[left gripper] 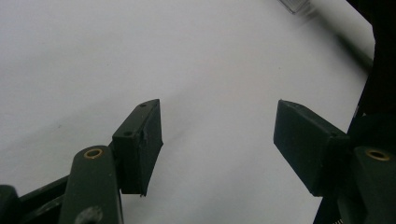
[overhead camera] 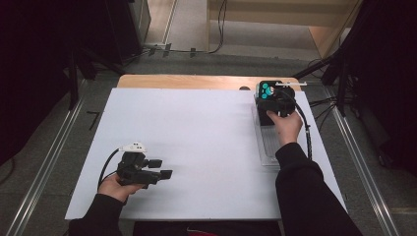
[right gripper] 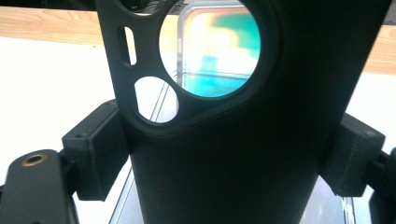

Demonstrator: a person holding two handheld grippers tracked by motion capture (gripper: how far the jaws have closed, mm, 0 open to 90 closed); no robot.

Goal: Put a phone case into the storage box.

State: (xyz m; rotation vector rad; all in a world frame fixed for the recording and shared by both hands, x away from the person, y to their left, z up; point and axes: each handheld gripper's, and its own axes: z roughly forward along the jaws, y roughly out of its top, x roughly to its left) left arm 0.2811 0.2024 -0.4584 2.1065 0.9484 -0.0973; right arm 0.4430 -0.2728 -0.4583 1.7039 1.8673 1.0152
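Observation:
My right gripper [overhead camera: 269, 105] is at the far right of the white sheet, over the far end of a clear plastic tray [overhead camera: 268, 147]. It is shut on a black case [overhead camera: 266, 91] with round cut-outs, which stands upright. In the right gripper view both pads [right gripper: 95, 149] press the sides of the black case [right gripper: 224, 154], and something teal [right gripper: 219, 46] shows through its large hole. My left gripper [overhead camera: 162, 168] rests low near the front left of the sheet. Its jaws stand apart with nothing between them, seen in the left gripper view [left gripper: 217, 140] over bare white surface.
A white sheet [overhead camera: 196, 132] covers most of the wooden table [overhead camera: 196, 81]. The clear tray [right gripper: 140, 196] lies lengthwise along the sheet's right edge. Cables and dark stands crowd the floor beyond the table's far right corner.

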